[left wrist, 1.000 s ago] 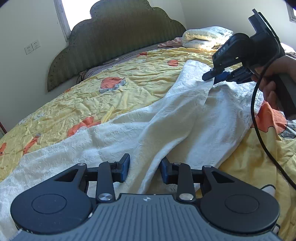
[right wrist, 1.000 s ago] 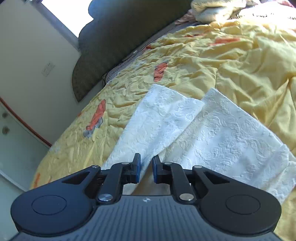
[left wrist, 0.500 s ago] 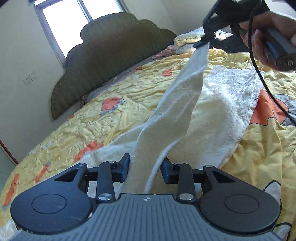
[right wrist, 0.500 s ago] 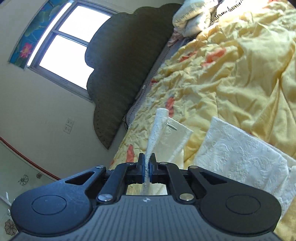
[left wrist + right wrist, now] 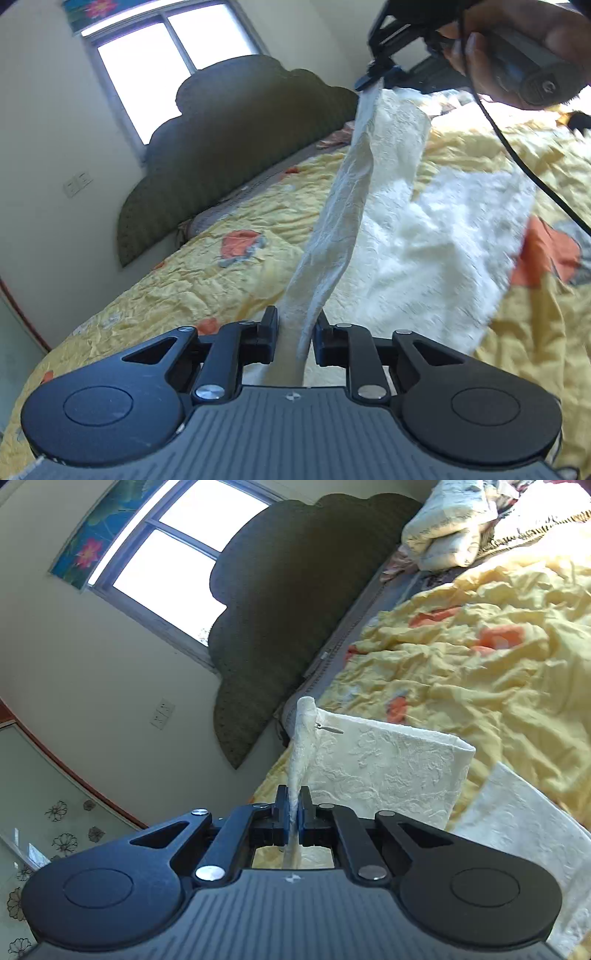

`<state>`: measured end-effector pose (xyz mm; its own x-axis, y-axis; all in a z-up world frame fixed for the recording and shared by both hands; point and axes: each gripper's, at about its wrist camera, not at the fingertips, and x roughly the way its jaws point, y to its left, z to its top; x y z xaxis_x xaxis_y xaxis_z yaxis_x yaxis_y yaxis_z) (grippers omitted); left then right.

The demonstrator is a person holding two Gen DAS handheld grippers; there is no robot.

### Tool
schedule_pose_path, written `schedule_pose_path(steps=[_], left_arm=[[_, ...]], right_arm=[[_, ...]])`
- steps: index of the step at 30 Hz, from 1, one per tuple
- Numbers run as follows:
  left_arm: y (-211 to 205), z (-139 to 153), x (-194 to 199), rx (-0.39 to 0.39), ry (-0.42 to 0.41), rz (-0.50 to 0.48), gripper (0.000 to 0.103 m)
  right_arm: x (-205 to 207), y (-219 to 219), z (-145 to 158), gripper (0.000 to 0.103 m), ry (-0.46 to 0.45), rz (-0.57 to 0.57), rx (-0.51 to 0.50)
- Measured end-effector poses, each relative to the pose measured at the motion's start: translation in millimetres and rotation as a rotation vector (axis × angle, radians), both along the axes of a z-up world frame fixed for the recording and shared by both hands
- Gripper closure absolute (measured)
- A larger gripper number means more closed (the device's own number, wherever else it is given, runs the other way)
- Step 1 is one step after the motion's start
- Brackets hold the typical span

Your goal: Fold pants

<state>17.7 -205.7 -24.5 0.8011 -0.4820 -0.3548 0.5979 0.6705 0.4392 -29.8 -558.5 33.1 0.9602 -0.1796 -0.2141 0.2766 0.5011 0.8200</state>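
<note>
One pants (white), two grippers: left gripper, right gripper.

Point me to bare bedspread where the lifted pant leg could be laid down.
Free: the yellow bedspread between the headboard and the raised pants, and the rumpled stretch below the folded quilt. Crowded: the right side, where the other leg lies flat. Left claw and right claw both grip fabric.

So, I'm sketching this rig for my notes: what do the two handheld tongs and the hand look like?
Both tongs, left and right, have matte black linkage arms with silver pivot screws, round black discs at each side and a ribbed grey body bearing a small white mark. The right fingers carry blue pads. A bare hand grips a dark handle trailing a black cable.
</note>
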Motion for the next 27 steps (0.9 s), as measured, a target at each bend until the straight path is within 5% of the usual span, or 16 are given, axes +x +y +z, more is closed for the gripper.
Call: schedule_pose_path(steps=[3,5,7,10,13,15,20,24,27], left_arm=[[19.8,35.5,5.3,-0.191,-0.044,0.078,0.089],[23.6,45.2,2.0,-0.219,-0.051,0.063,0.090],[17.2,37.7,0.4,-0.152,0.037,-0.009,0.090],[1.8,-0.9,-4.9,-0.026,0.230,-0.113,0.090],[-4.5,-26.9,-11.0,0.028,0.277,-0.121,0.090],[-3.5,-24.5,-13.6,0.024,0.259,-0.122,0.090],[9.2,-8.5,-13.8,-0.017,0.276,-0.133,0.090],[3.7,-25.4,-13.8,0.052,0.304,-0.134,0.090],[8.6,-24.3,-9.7,0.036,0.330,-0.128,0.078]], right_arm=[[-15.1,16.0,39.6,0.098,-0.195,0.012,-0.131],[-37.4,27.5,48.3,0.098,-0.252,-0.015,-0.235],[-58.2,27.9,33.1,0.098,-0.181,-0.071,-0.219],[-86.4,11.1,-35.5,0.098,0.097,-0.179,-0.034],[-112.8,3.1,-99.6,0.098,0.203,-0.231,0.168],[-122.8,7.3,-120.1,0.098,0.220,-0.241,0.200],[-126.3,13.9,-105.1,0.098,0.228,-0.225,0.126],[-113.9,16.6,-101.0,0.095,0.390,-0.190,0.016],[-122.2,20.5,-97.5,0.092,0.394,-0.253,0.028]])
